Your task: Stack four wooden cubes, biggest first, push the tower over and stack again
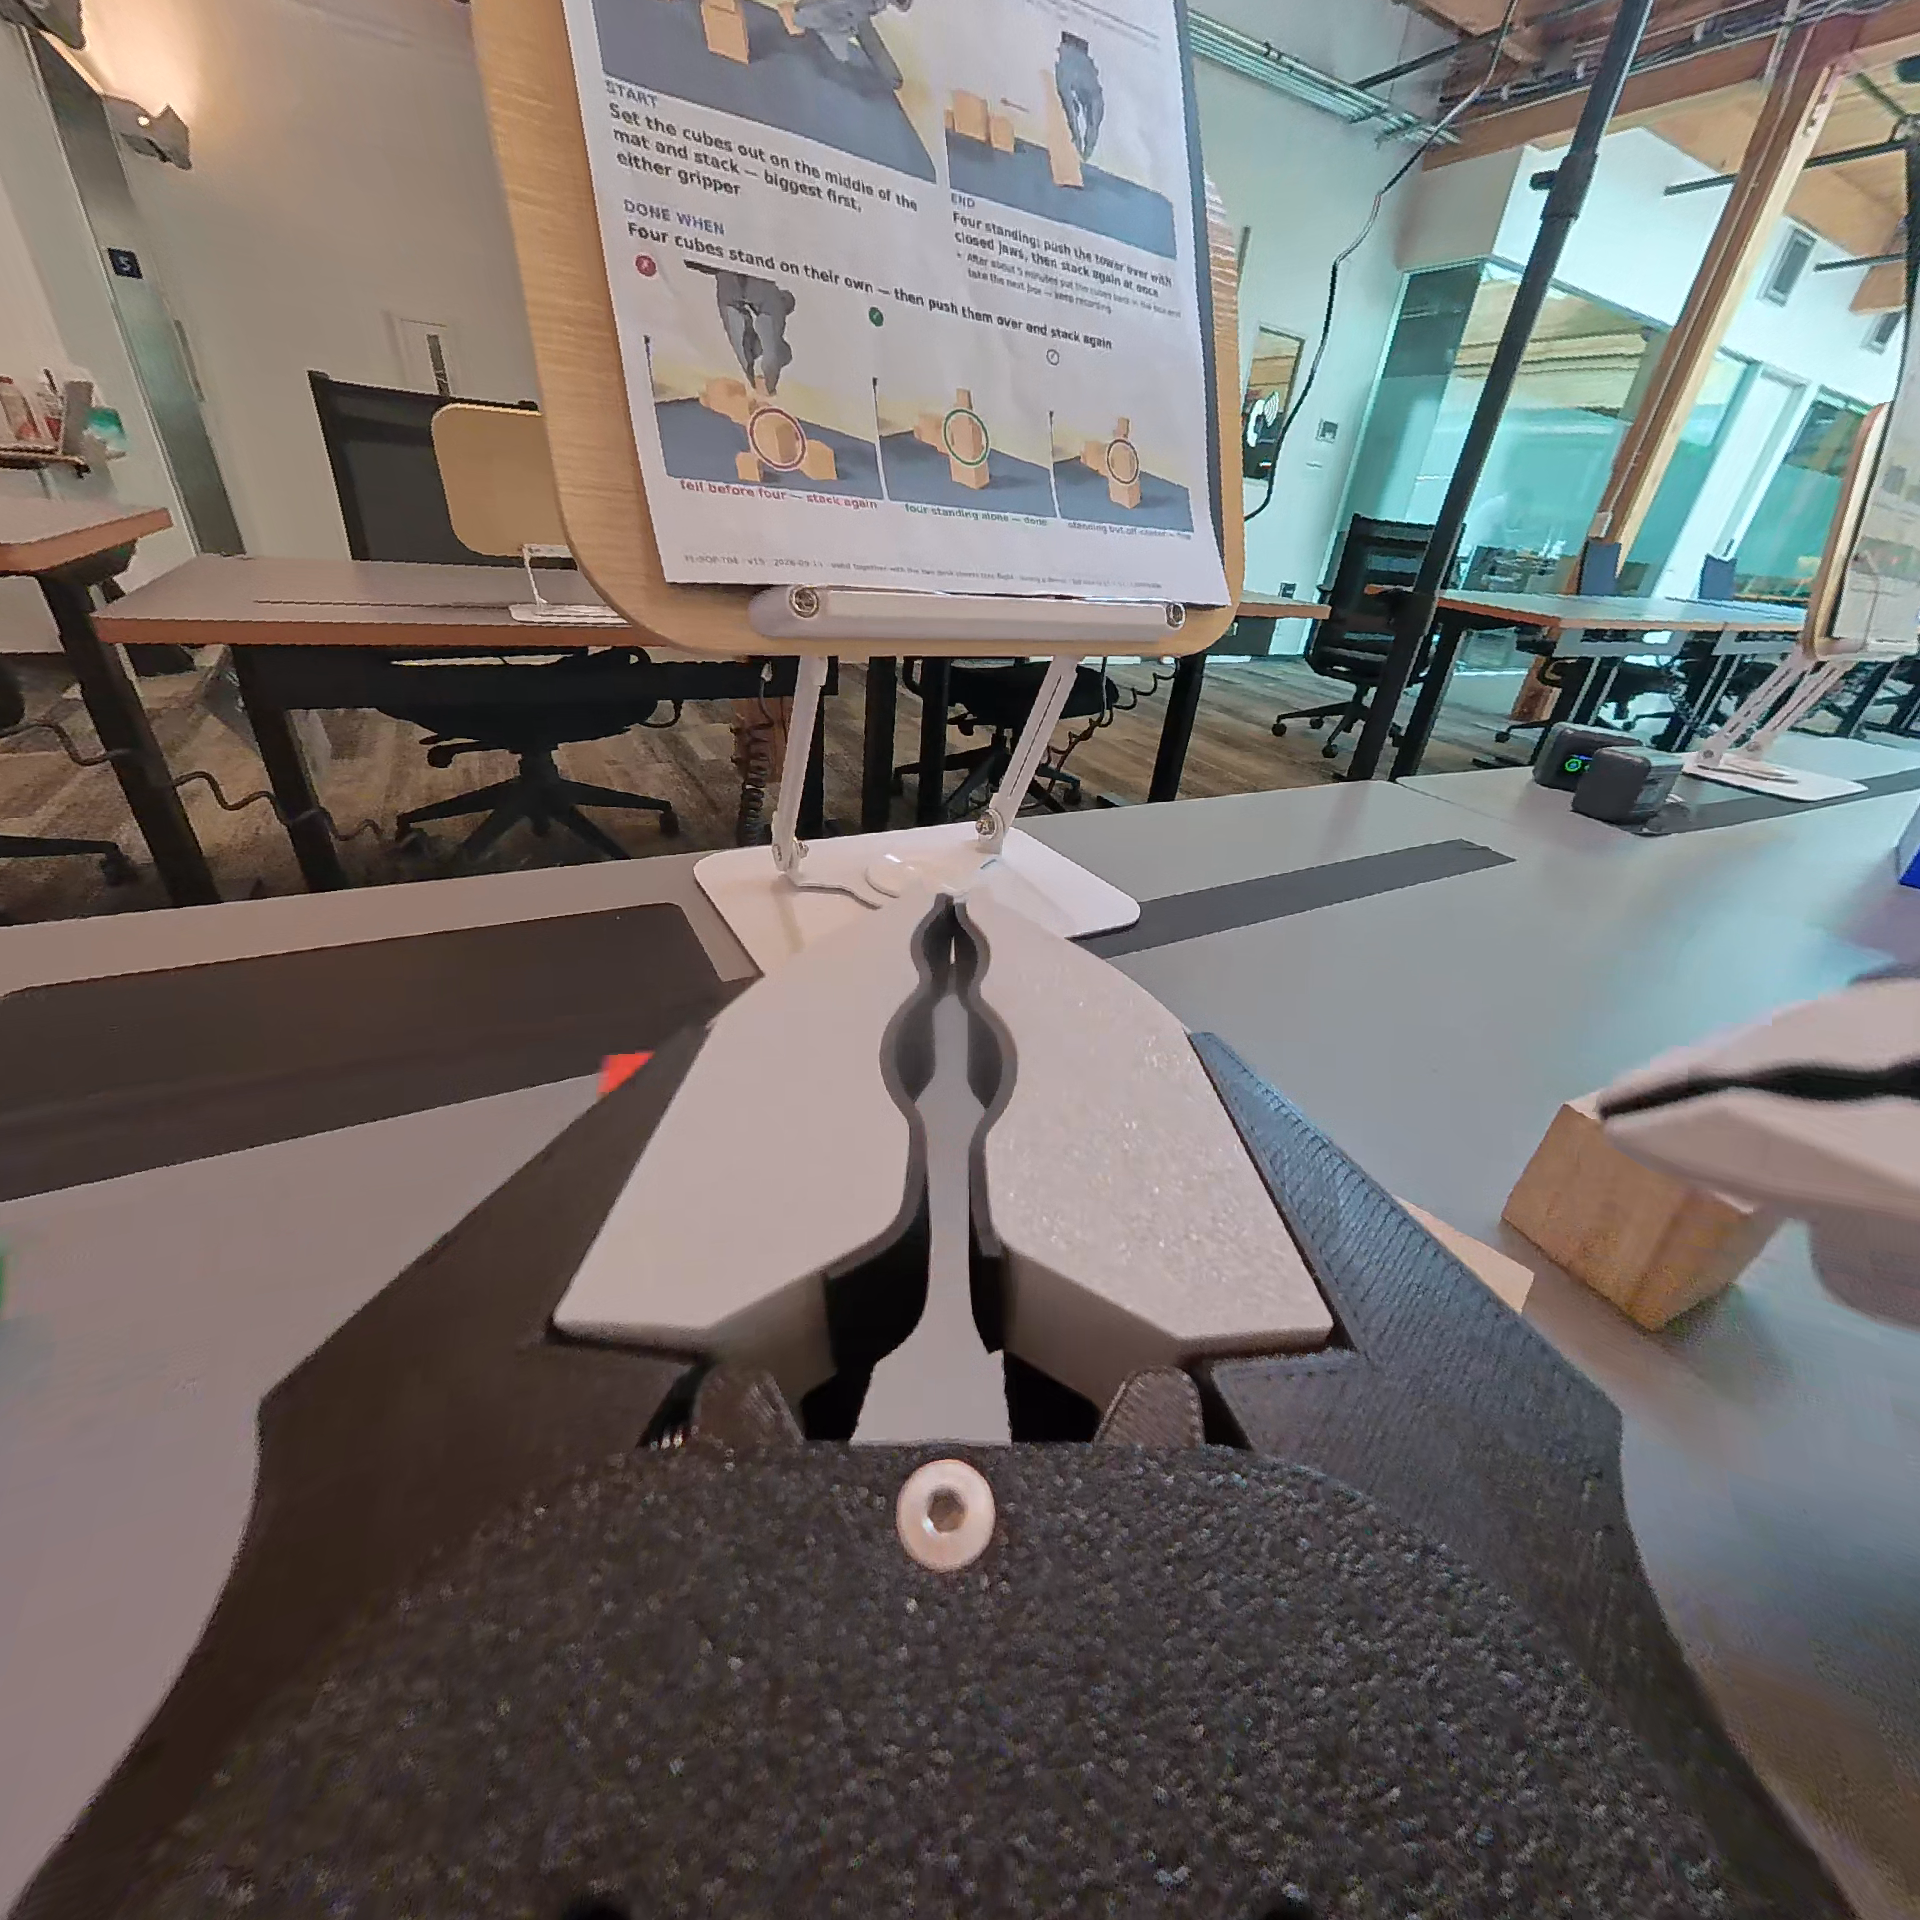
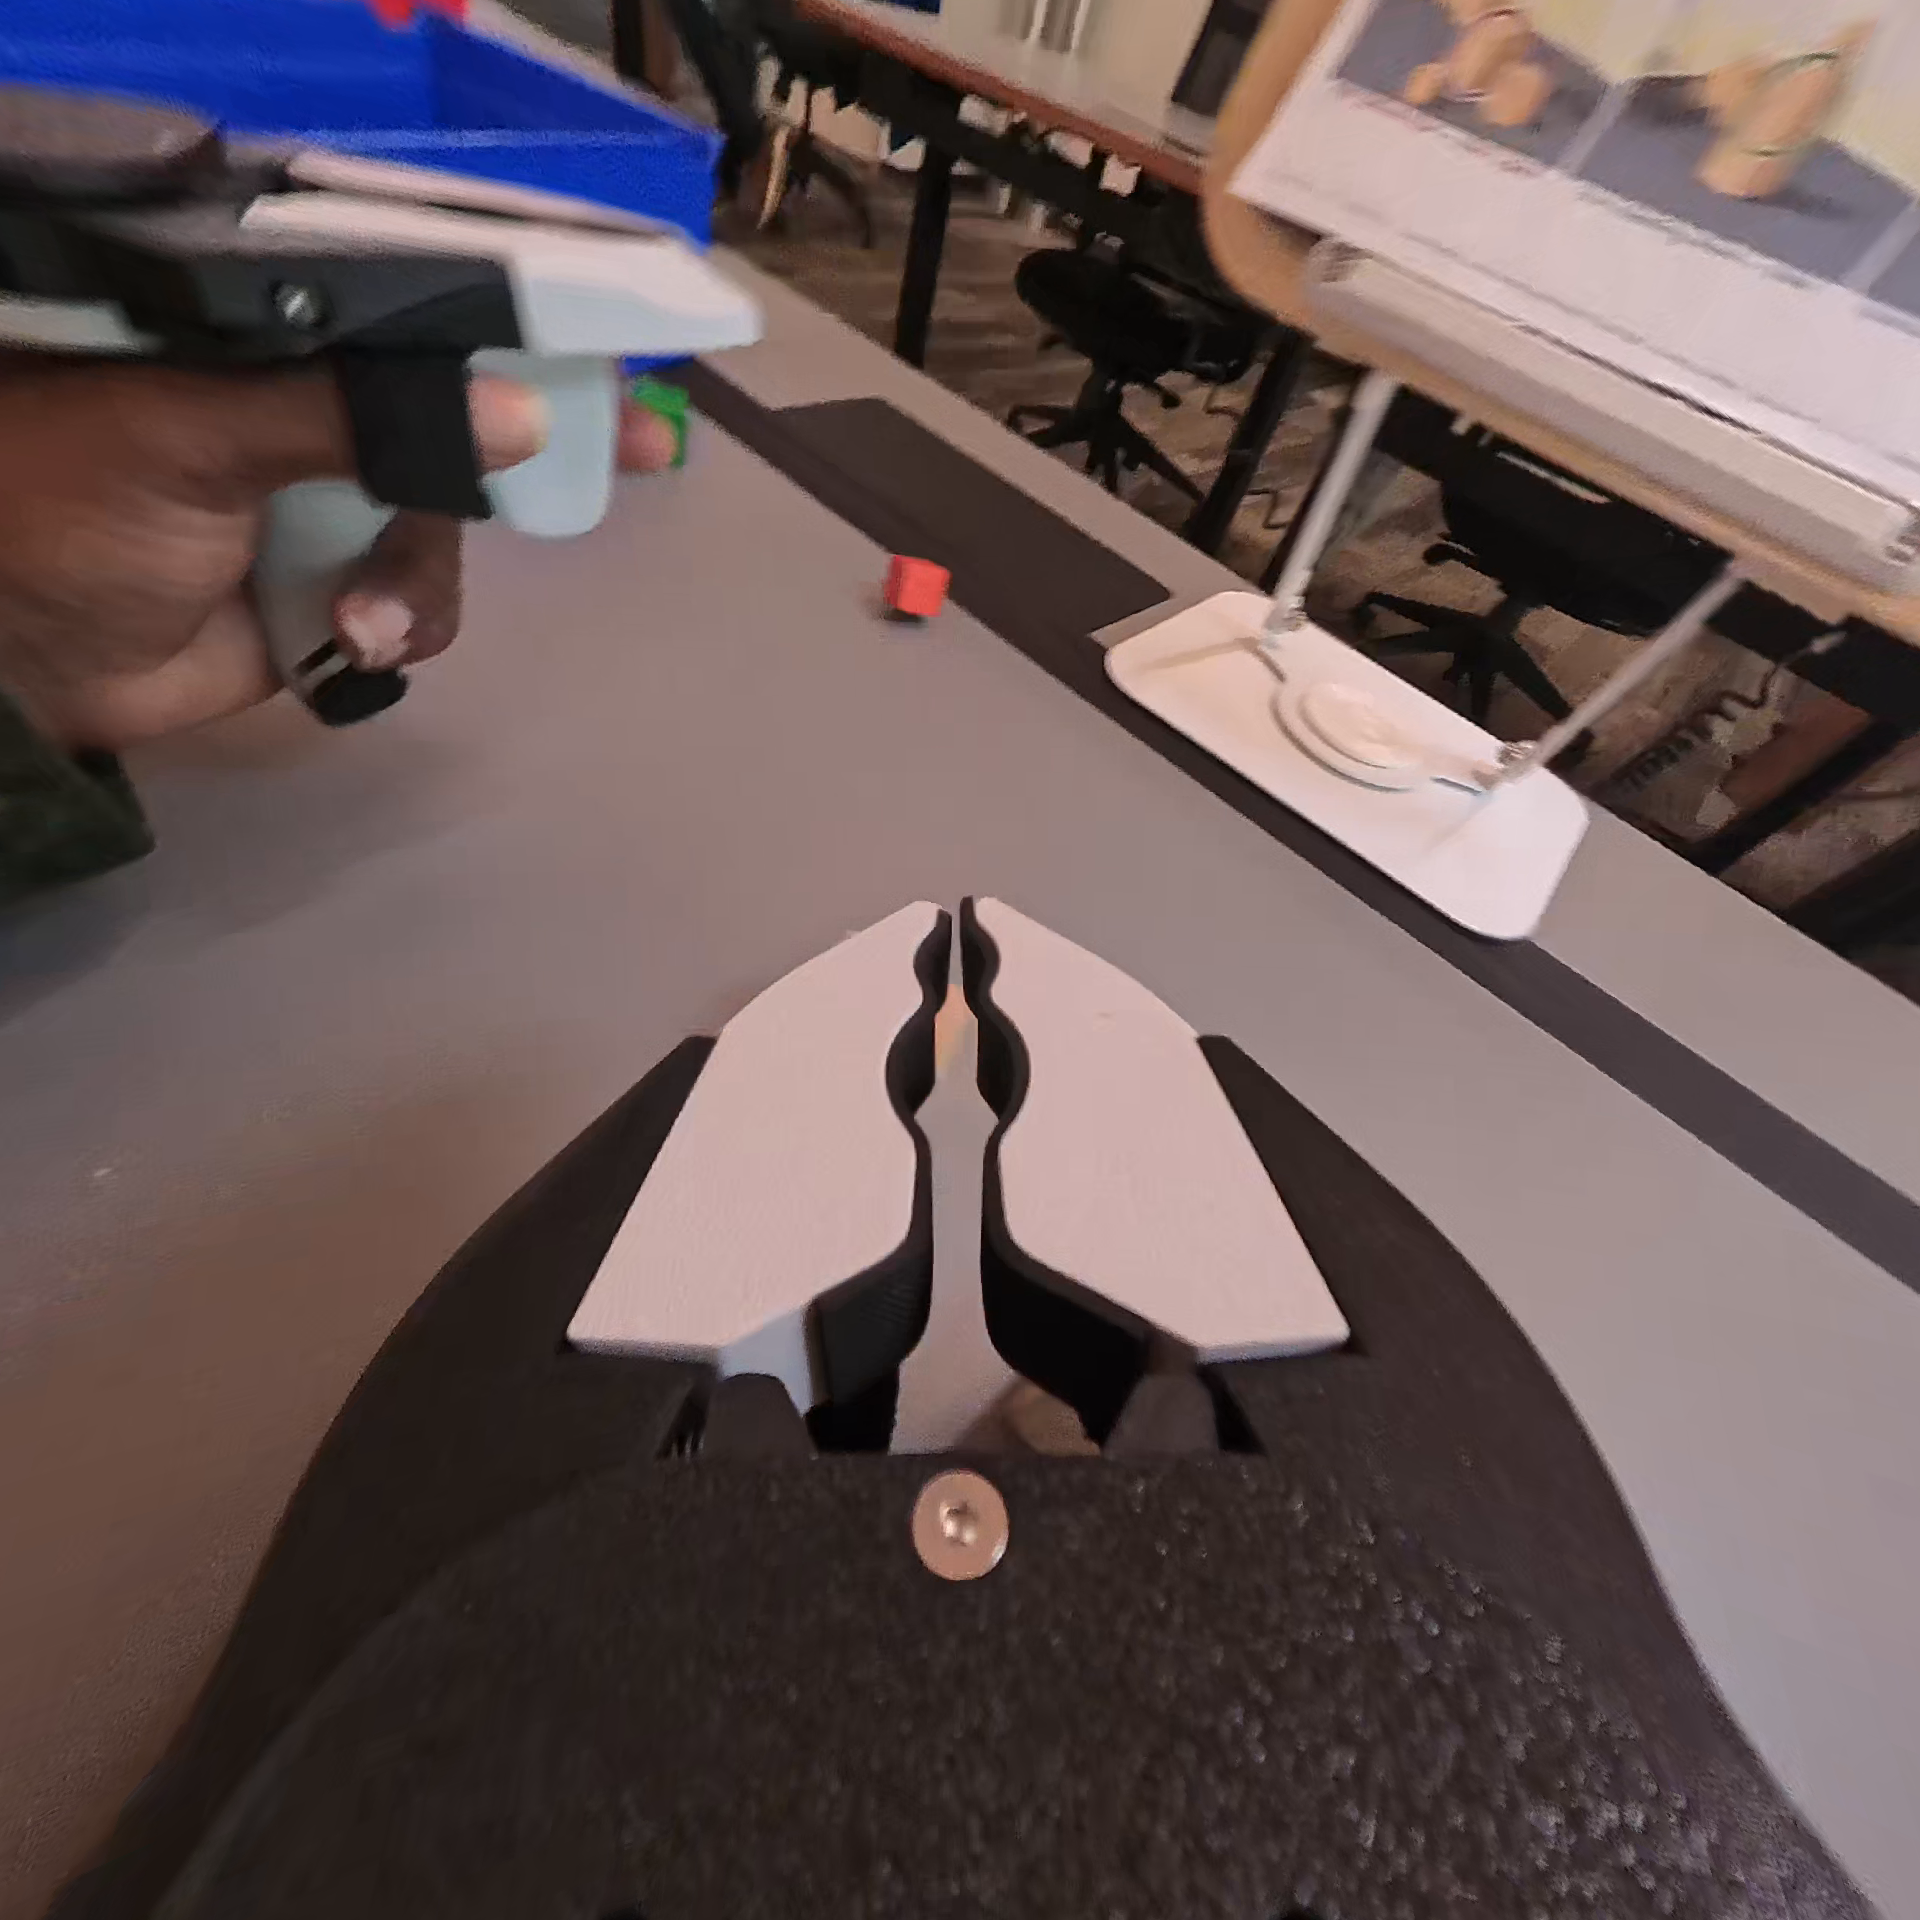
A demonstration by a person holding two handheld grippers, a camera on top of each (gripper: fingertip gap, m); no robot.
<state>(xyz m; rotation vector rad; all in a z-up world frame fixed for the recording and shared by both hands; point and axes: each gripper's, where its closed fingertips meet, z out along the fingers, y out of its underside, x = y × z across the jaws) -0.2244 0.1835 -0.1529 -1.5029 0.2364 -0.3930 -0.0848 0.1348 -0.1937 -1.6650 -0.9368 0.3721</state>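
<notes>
We start at the left gripper (image 1: 952, 920), low over the grey worktop (image 1: 1455, 997): its jaws are closed tip to tip with nothing between them, pointing at the white base of the document stand (image 1: 914, 883) just ahead. The right gripper (image 2: 956, 914) has its jaws all but closed, a hairline slit at the tips, nothing gripped; in the left wrist view it shows blurred at the right edge, right over a pale wooden block (image 1: 1621, 1216) that rests on the worktop, though contact between them cannot be told. With jaws closed and bare, neither tool can take a block; in our judgement, any pickup wants the jaws opened first, wider than the block, and squared to two flat faces. Farther out in the right wrist view, a hand (image 2: 187, 540) carries the left gripper; beyond it a small red cube (image 2: 916, 584) sits alone on the worktop, a green cube (image 2: 662, 421) lies partly hidden behind the fingers, and a blue bin (image 2: 416, 114) stands at the far left. A dark mat (image 1: 343, 1029) and a black tape strip (image 1: 1309, 894) cross the surface. Past the edge: desks, black office chairs (image 1: 520, 748), wood-look floor, glass partitions, exposed ceiling beams.
</notes>
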